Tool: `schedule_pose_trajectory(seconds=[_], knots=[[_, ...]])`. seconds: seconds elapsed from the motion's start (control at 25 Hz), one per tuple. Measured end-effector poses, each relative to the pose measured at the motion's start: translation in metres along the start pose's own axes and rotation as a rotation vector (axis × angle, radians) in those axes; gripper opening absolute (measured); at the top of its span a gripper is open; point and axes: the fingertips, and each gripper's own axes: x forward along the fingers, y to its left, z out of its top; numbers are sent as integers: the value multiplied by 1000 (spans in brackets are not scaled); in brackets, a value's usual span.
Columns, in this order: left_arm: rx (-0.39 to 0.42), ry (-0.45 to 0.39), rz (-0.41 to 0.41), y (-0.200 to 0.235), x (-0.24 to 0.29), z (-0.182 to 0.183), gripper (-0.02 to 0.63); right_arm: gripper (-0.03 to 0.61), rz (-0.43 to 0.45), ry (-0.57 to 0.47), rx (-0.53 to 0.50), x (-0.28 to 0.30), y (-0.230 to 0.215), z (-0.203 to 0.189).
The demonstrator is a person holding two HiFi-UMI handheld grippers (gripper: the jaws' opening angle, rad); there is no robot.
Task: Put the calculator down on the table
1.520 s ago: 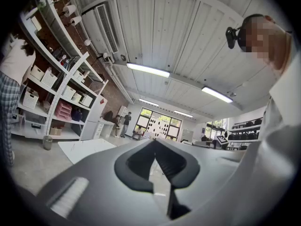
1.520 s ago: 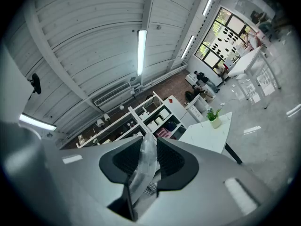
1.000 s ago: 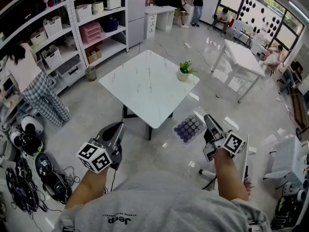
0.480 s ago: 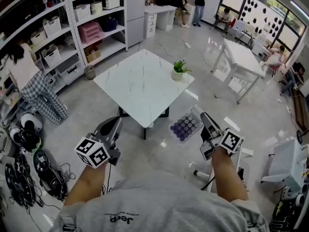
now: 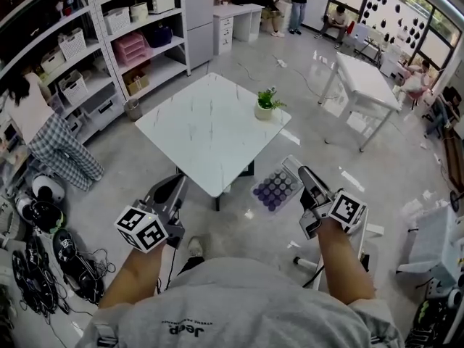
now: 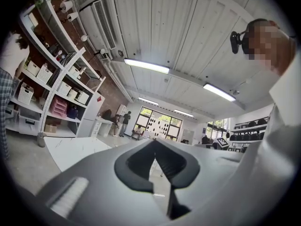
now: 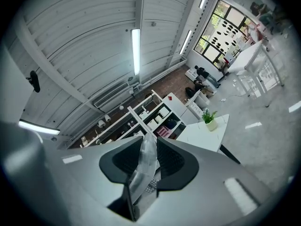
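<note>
Head view showed my left gripper (image 5: 172, 189) low on the left, its tips drawn together and carrying nothing, though that angle left the gap hard to judge. My right gripper (image 5: 304, 176) was clamped on the calculator (image 5: 279, 188), which hung in the air over the floor, just off the near corner of the white table (image 5: 203, 129) and not on it; its purple keys showed through a clear wrap, and its near end was covered by my jaws. A potted plant (image 5: 265, 104) stood by the table's far right edge, green leaves in a pale pot. The shelves (image 5: 109, 42) held baskets and bins, their contents too small to make out. Left gripper view had my left gripper (image 6: 154, 150) closed to a thin slit with nothing in it; the table (image 6: 70, 149) lay beyond, partly cut off by the gripper's body. Right gripper view showed my right gripper (image 7: 146, 149) squeezing the calculator (image 7: 143, 168) edge-on, so only crinkled clear plastic and a scrap of keypad could be seen, with the table (image 7: 207, 133) and the potted plant (image 7: 209, 119) well beyond.
</note>
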Motion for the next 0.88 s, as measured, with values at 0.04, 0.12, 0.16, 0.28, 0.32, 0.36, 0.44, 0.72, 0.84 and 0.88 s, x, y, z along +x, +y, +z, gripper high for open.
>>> schedule_pose_trajectory(seconds=[0.04, 0.12, 0.16, 0.28, 0.32, 0.36, 0.44, 0.72, 0.84, 0.88], knots=[[-6, -3, -3, 10, 3, 0, 61, 95, -3, 1, 1, 10, -3, -2], [-19, -9, -13, 34, 10, 2, 61, 95, -14, 2, 6, 32, -9, -6], [-25, -12, -20, 49, 15, 3, 61, 95, -22, 2, 6, 45, -11, -8], [-35, -13, -47, 101, 32, 13, 61, 95, -30, -5, -33, 96, -9, -7], [-34, -10, -56, 120, 38, 17, 61, 95, -32, -11, -44, 116, -8, -6], [-33, -7, -65, 140, 45, 21, 61, 95, -36, -19, -45, 136, -9, -6], [-32, 4, -86, 177, 60, 31, 61, 95, -43, -34, -32, 174, -11, -5], [-18, 33, -140, 275, 106, 75, 61, 95, -68, -47, -60, 284, -7, 11], [-27, 26, -147, 312, 121, 87, 61, 95, -70, -47, -66, 322, -7, 17], [-28, 26, -147, 323, 125, 89, 61, 95, -71, -48, -66, 333, -9, 19]])
